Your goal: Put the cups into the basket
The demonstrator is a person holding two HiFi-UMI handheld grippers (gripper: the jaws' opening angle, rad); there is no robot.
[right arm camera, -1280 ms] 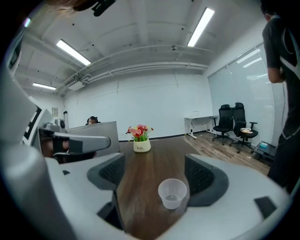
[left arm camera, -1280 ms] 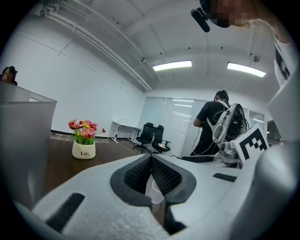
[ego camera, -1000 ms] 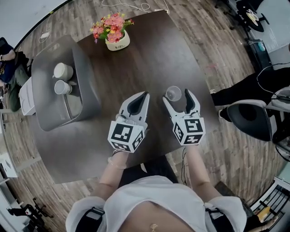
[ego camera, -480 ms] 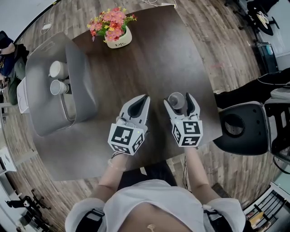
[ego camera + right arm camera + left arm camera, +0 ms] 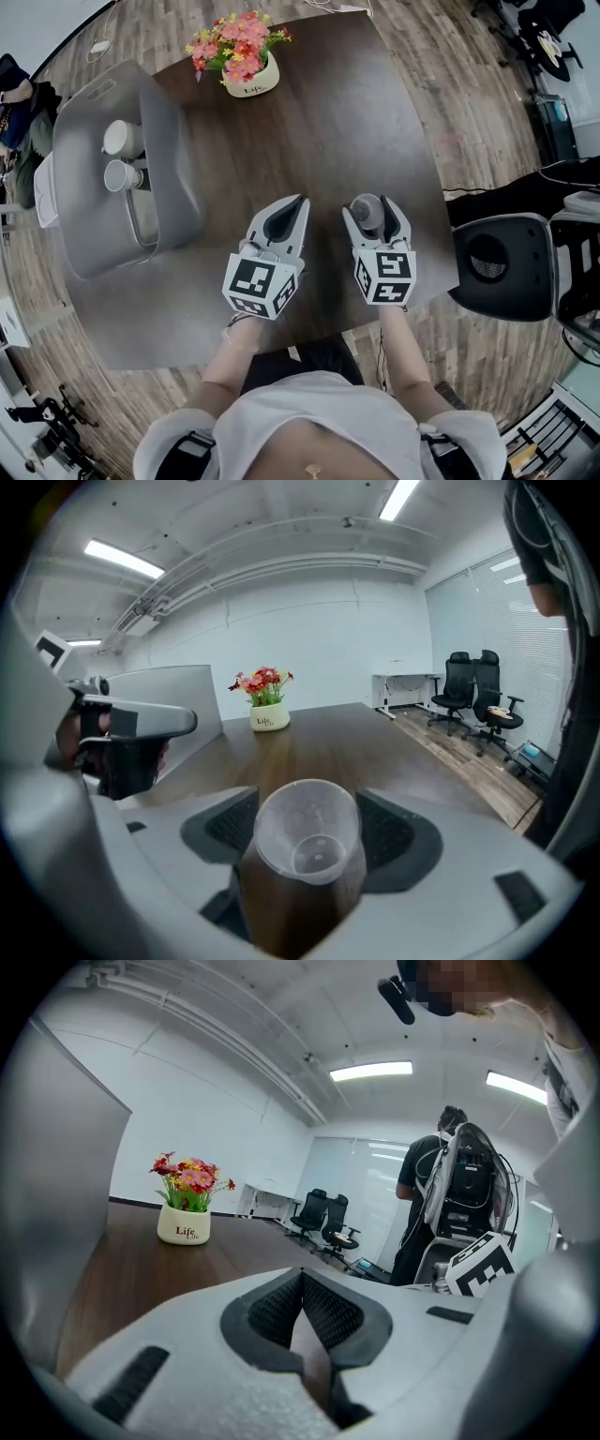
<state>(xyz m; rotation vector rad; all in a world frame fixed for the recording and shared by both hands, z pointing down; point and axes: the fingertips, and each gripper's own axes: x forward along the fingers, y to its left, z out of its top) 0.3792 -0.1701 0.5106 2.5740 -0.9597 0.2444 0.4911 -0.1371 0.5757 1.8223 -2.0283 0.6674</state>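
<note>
A clear plastic cup (image 5: 366,208) stands on the dark table (image 5: 309,122) between the jaws of my right gripper (image 5: 373,208). In the right gripper view the cup (image 5: 309,841) fills the gap, and both pads touch its sides. Those jaws have just been closing on it. My left gripper (image 5: 302,200) sits beside it to the left, shut, with nothing between its pads (image 5: 272,1307). The grey basket (image 5: 84,234) lies at the table's left edge, with two white cups (image 5: 122,139) (image 5: 120,175) inside it.
A white pot of pink flowers (image 5: 251,80) stands at the far side of the table, also seen ahead in the left gripper view as the flower pot (image 5: 184,1224). A black office chair (image 5: 497,267) stands off the table's right edge. Another person (image 5: 441,1194) stands in the room.
The right gripper has moved forward and down, so the clear cup, earlier just ahead of its tips, now sits between the jaws, which have narrowed. The left gripper has sunk a little and stays shut.
</note>
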